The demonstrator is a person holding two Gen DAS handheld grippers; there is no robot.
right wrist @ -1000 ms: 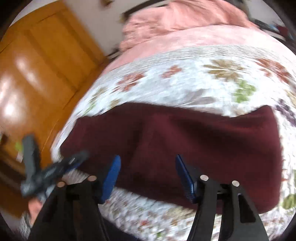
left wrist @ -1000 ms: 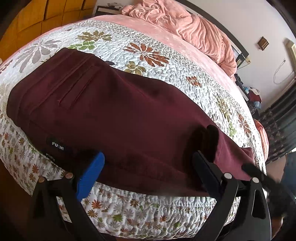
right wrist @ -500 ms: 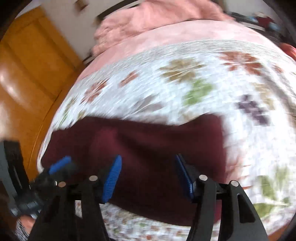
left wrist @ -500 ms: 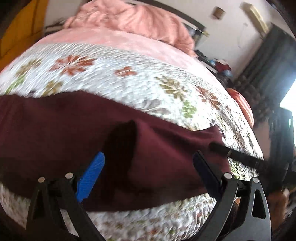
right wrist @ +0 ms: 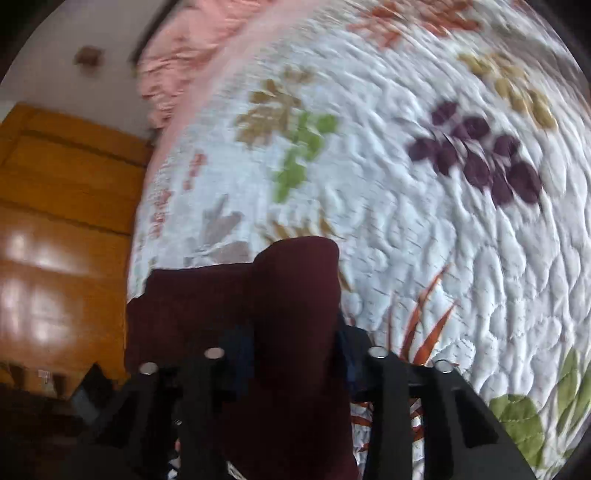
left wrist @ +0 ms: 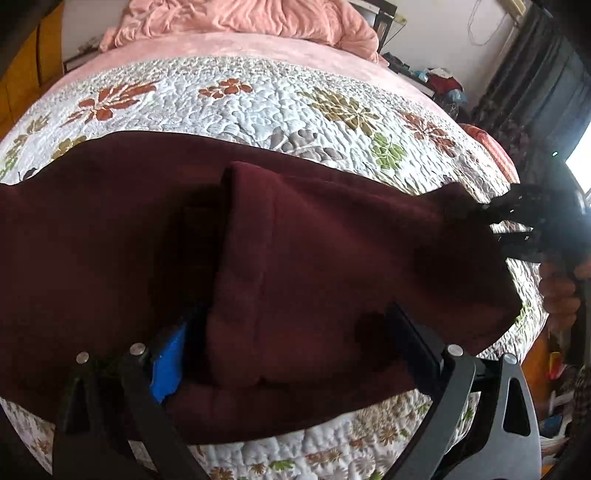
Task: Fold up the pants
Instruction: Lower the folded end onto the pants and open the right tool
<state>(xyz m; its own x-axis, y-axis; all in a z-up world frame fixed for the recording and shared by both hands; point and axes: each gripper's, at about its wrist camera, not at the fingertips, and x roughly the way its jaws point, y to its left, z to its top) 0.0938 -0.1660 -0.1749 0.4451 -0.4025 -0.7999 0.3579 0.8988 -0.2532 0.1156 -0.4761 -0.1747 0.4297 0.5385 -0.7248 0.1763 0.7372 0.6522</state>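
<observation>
Maroon pants (left wrist: 110, 240) lie across the near edge of the floral quilt (left wrist: 295, 107), cuff end raised. Left gripper (left wrist: 291, 343) spread wide, fabric bunched between its fingers, not pinched. Right gripper (right wrist: 295, 354) pinching a cuff corner. Cloth looks soft, thickish, limp: likely sags between holds, so grip seams or corners. Bare quilt beyond; bed edge close below

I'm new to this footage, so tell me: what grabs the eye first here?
The maroon pants sprawl across the near edge of the floral quilt, their leg end lifted and doubled back. The right gripper is clamped on that cloth, while the left gripper straddles the fold, jaws apart. A rumpled pink blanket lies beyond.
</observation>
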